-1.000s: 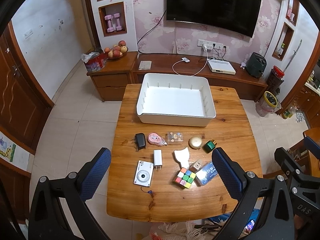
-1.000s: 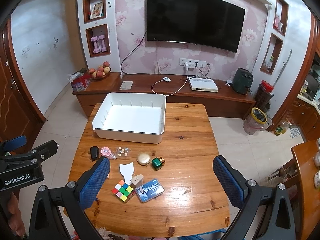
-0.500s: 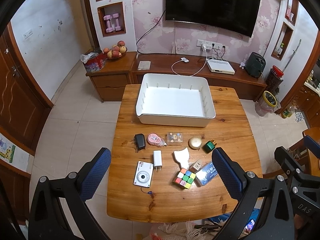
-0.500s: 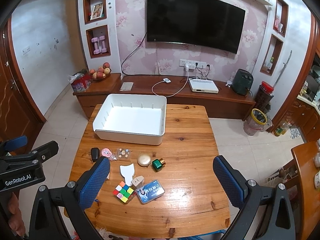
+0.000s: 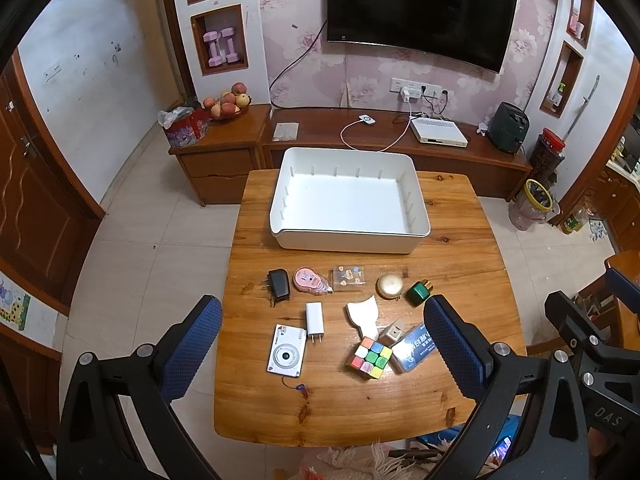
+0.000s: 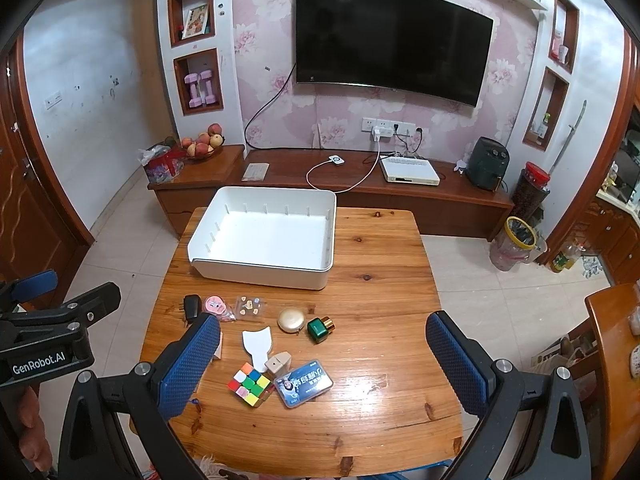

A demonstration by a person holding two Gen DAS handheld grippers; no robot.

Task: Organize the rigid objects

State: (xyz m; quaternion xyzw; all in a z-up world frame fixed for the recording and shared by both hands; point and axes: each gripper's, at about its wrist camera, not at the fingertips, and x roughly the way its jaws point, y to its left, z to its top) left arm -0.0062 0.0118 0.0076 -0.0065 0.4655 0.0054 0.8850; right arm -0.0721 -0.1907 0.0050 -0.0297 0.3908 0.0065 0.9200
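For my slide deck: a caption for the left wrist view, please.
Open left gripper hovers above a wooden table of small objects, white bin empty behind them.

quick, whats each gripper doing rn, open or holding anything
Left gripper: open, holding nothing, above the near side of the table.
Right gripper: open, holding nothing, also above the table.

We're in a home living room here: wall-mounted television (image 6: 394, 40) on floral wallpaper (image 6: 264, 40). Low wooden cabinet (image 6: 360, 184) beneath, fruit bowl (image 6: 200, 146), pink dumbbells (image 6: 200, 88) shelved.
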